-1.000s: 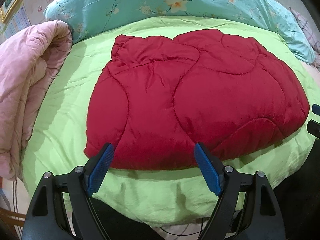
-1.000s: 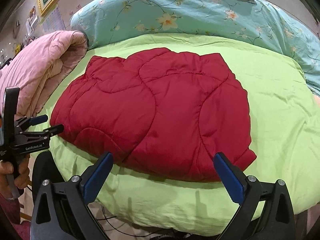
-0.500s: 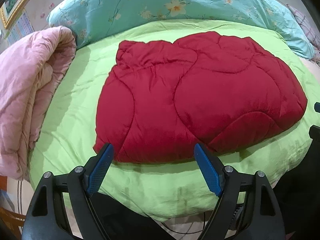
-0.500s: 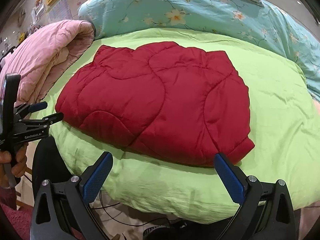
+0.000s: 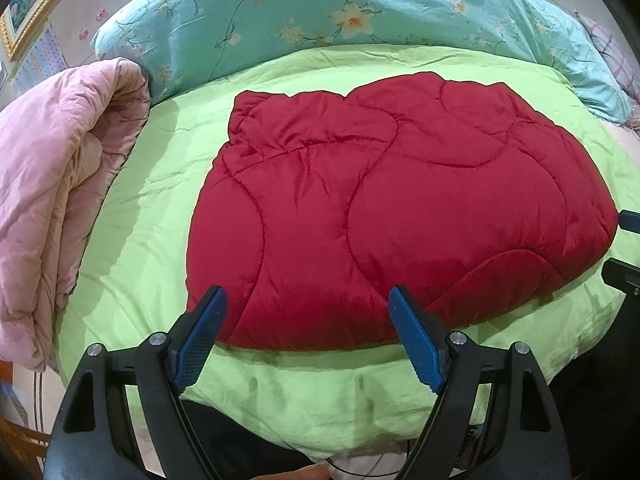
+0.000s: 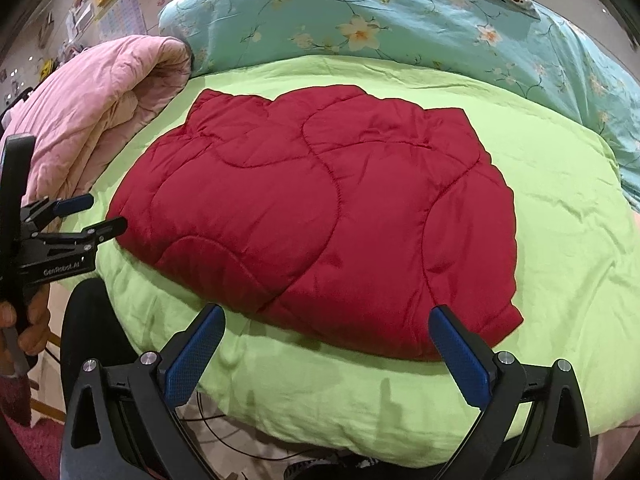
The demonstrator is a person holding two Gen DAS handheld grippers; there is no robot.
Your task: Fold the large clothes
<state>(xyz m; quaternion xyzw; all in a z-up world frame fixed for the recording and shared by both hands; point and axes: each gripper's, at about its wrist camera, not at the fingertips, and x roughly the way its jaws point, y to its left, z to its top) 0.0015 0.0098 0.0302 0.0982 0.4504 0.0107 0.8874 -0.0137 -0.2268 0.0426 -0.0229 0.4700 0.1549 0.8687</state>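
Both hand-held grippers, left (image 5: 308, 336) and right (image 6: 326, 354), are hovering released at 6 o'clock of the red jacket (image 5: 392, 208); its puffy fabric may be slipping out when pinched.

Red quilt (image 5: 400, 208) with curved stitching, lime green sheet (image 5: 152, 208), pink blanket (image 5: 52, 184), teal floral duvet (image 5: 320, 8), blue pads (image 5: 202, 338)

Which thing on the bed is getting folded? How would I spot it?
Find the bright green sheet across the bed. In its middle lies the puffy red quilted jacket. The pink quilt bundled at the side and the blue flowered bedding behind are paler.
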